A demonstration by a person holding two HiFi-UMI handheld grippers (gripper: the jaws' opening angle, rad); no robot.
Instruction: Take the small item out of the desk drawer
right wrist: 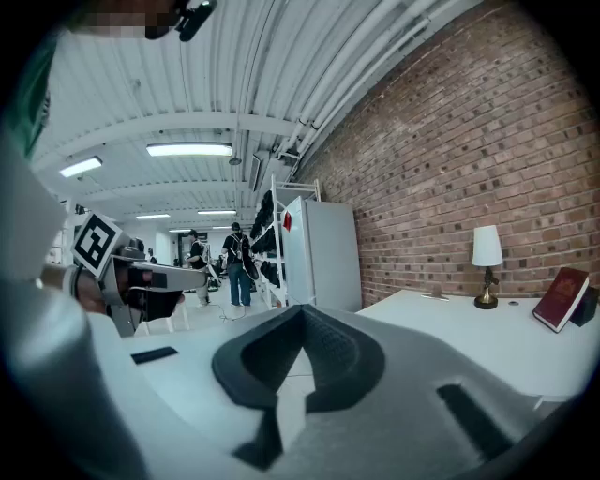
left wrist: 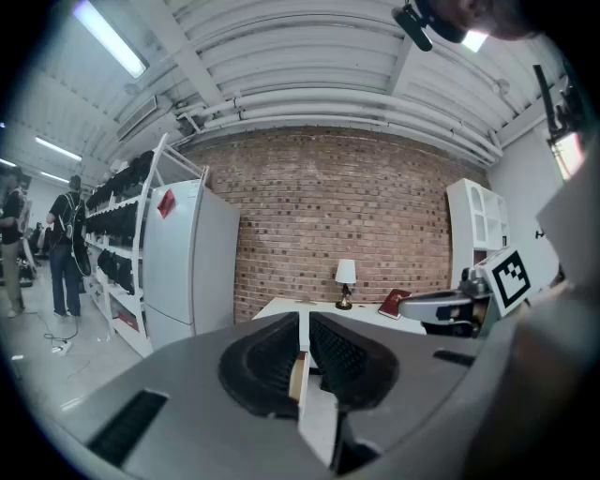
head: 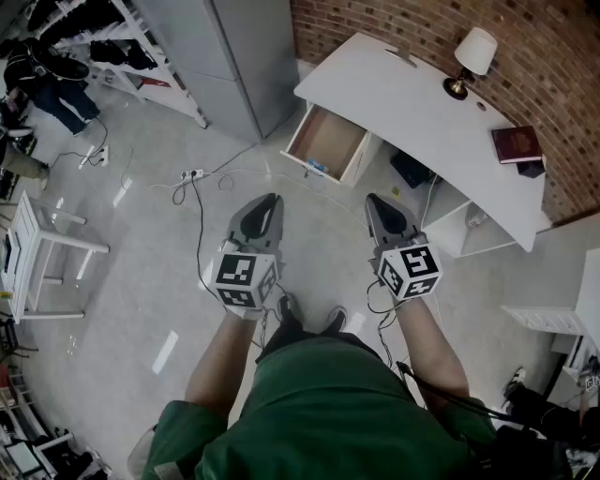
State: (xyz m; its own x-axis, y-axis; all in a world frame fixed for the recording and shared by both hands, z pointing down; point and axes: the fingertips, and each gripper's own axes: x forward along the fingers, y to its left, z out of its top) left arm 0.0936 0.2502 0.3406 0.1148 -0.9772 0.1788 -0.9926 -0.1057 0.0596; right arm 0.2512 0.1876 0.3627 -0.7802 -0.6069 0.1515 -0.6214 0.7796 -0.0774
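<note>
The left gripper and right gripper are held side by side in front of the person, close to level, above the floor. The right gripper's jaws are seen pressed together at the tips, with nothing between them. The left gripper's jaws are drawn together but for a thin slit, and nothing is held in it. Black-and-white square markers are carried on the left cube and the right cube.

A white desk is set against a brick wall. Its drawer is pulled open. A small blue item is seen inside, near the drawer's lower edge in the head view; what it is cannot be made out. Both grippers are well apart from the drawer.

On the desk, a lamp and a red book are placed. A pale emblem is borne on the book's cover, too small to be read.
</note>
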